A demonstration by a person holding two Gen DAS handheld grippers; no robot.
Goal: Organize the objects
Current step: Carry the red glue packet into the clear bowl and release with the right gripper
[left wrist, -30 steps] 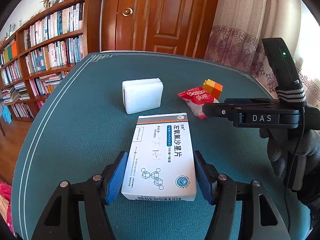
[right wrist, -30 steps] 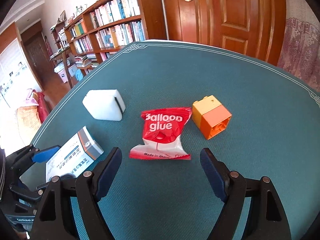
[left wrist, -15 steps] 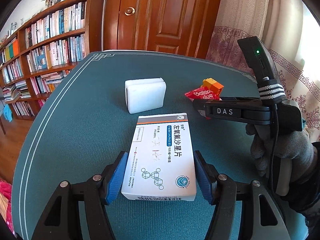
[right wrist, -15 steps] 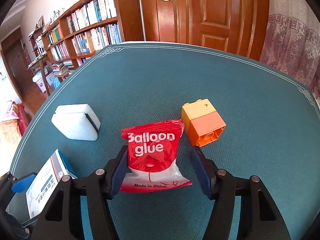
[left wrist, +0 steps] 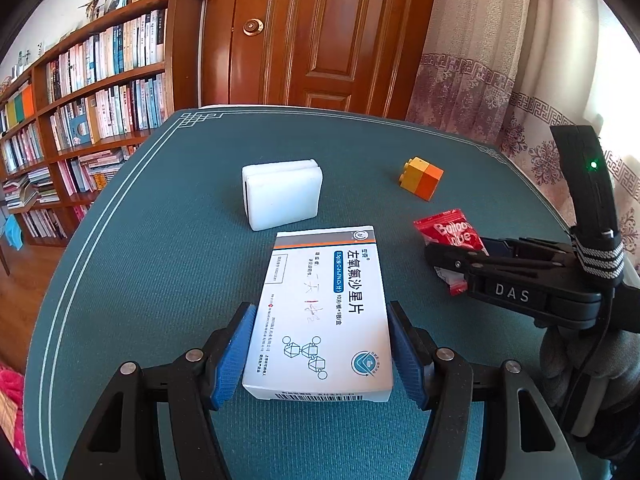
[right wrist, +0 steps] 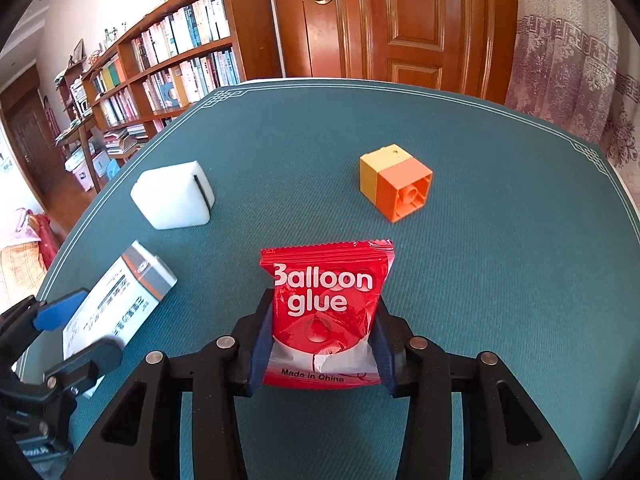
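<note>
While right claw [right wrist: 322, 354] clamps red glue packet [right wrist: 326, 312], left claw [left wrist: 320, 354] grips white medicine box [left wrist: 322, 312] by sides.

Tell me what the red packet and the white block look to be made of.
Red packet: thin glossy plastic film; it shows crinkles, shine and a serrated top edge, pinched in the right gripper. White block: probably foam or sponge; matte, soft rounded corners, a dark slit on one face.

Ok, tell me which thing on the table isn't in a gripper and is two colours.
The toy block: half yellow, half orange, lying free. The white sponge is also free, but one colour.
</note>
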